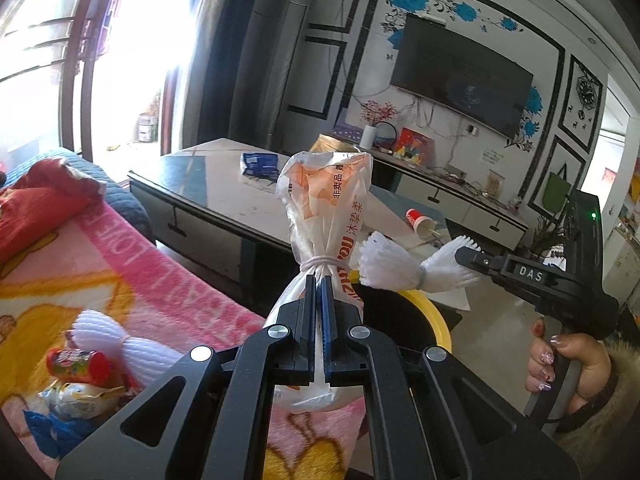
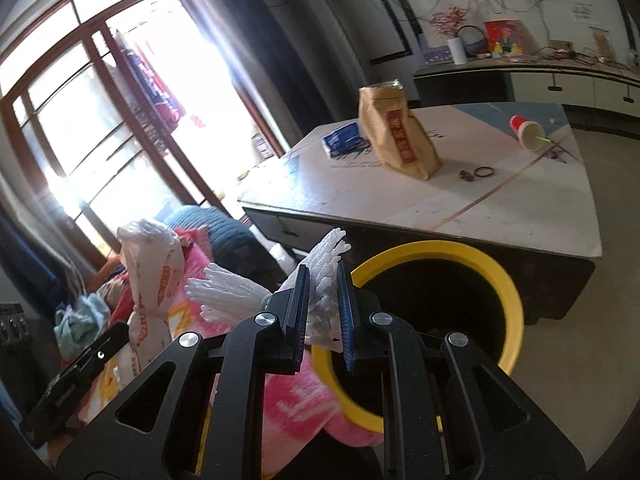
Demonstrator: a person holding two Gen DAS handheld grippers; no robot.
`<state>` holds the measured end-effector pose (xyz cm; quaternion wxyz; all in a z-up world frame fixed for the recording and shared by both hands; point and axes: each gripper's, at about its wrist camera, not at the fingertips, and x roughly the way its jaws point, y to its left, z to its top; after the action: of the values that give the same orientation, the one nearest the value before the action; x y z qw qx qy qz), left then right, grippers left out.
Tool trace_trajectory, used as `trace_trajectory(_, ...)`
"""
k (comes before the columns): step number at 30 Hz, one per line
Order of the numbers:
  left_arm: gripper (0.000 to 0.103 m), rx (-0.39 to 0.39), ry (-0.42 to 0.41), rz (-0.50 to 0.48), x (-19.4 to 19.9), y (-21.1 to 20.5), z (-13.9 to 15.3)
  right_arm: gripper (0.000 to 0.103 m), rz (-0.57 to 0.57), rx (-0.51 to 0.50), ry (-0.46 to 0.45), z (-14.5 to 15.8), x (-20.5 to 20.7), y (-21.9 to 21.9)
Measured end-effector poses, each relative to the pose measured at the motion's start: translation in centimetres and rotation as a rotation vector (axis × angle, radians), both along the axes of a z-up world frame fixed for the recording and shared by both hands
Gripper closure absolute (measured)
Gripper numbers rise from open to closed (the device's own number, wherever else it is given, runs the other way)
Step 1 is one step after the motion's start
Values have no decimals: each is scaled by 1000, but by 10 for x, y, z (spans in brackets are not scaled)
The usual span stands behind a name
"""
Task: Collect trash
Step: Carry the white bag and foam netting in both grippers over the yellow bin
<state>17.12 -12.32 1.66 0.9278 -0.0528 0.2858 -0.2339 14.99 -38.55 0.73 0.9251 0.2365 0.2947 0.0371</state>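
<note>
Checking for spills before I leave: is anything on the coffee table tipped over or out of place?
Yes. The red paper cup lies on its side near the coffee table's far edge, mouth open with a straw inside. No liquid is visible.

Bright window (image 2: 100, 92), wall TV (image 1: 460, 76), coffee table (image 2: 500, 208).

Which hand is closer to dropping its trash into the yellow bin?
Probably the right: its hand-held gripper holds the white foam net at the yellow bin rim; the left hand-held gripper's tied bag sits nearer the blanket.

The yellow-rimmed bin (image 2: 500, 280) has a dark inside; its near rim hides behind the jaws.
</note>
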Motion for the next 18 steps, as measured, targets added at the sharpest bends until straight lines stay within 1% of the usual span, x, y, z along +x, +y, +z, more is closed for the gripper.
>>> trace_trajectory(18, 100, 30, 32, -109, 8, -49, -22, 93, -172, -11, 1, -11, -3, -47)
